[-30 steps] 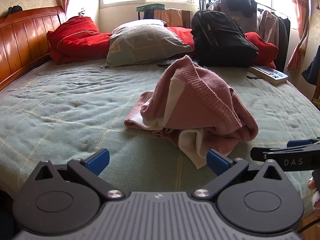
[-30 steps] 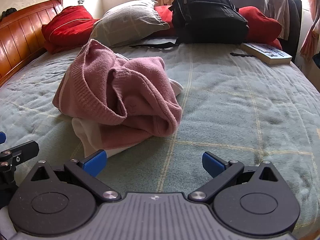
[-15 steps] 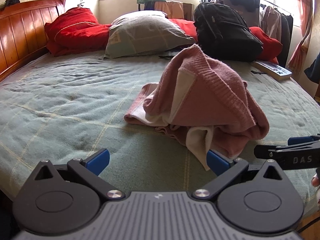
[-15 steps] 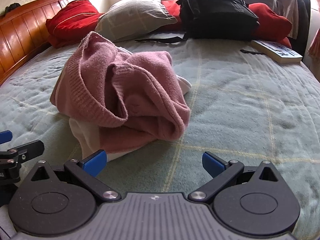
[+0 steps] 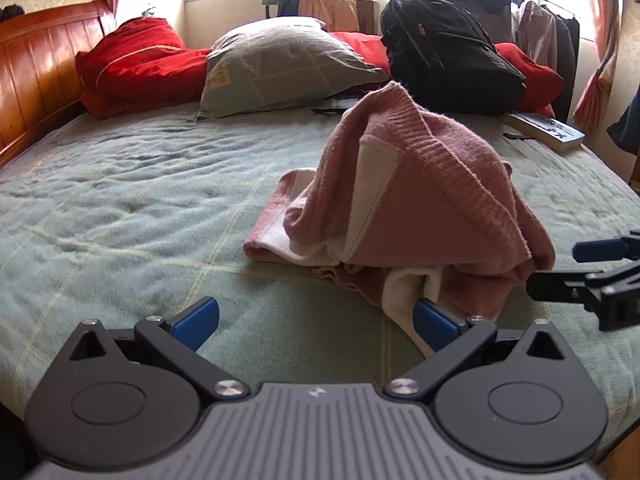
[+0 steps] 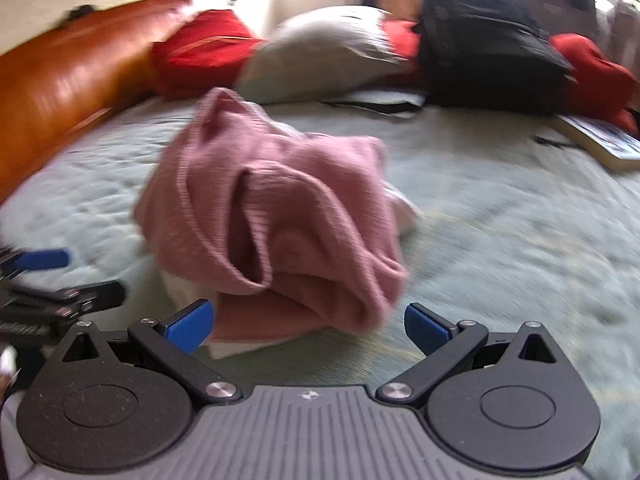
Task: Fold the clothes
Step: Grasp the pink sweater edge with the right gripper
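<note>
I see the crumpled pink sweater just ahead of my right gripper, nearer than my left gripper; both jaws spread, empty.

No lettering is legible on anything here.

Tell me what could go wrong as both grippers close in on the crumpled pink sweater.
1. The pink sweater is bunched with a white lining tangled through it; a pinch may catch several layers, not one edge.
2. The right gripper view is motion-blurred, so its aim may be off.
3. The left gripper and the right one sit close beside the heap; their open fingers could collide.
</note>
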Demonstrator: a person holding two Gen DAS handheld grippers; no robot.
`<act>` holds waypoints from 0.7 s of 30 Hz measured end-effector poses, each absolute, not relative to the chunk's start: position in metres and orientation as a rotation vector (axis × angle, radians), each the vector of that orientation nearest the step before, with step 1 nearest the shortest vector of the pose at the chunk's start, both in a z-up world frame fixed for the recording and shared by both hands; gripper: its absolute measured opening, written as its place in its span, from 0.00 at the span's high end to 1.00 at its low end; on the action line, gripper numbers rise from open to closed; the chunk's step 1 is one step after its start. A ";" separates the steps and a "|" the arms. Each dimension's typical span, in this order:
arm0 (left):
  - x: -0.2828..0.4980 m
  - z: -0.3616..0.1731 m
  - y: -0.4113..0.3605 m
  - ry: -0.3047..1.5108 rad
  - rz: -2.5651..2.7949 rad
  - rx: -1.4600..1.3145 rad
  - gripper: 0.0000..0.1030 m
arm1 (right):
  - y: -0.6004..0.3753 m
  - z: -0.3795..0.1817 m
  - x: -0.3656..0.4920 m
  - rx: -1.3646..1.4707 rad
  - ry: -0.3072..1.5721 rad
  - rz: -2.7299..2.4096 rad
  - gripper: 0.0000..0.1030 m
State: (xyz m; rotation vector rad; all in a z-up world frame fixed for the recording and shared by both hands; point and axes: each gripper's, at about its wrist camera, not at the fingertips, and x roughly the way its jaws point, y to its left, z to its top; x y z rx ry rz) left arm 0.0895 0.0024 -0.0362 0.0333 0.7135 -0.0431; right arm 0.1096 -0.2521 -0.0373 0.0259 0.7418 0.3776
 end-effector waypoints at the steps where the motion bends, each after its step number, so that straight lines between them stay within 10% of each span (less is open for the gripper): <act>1: 0.090 -0.037 0.002 0.710 -0.051 0.037 0.01 | -0.252 -0.037 0.111 0.009 0.738 0.395 0.00; 8: 0.102 -0.041 -0.001 0.696 -0.137 0.059 0.01 | -0.255 -0.031 0.122 -0.099 0.718 0.449 0.06; 21: 0.120 -0.044 0.000 0.709 -0.148 0.083 0.01 | -0.267 -0.023 0.163 -0.208 0.645 0.538 0.47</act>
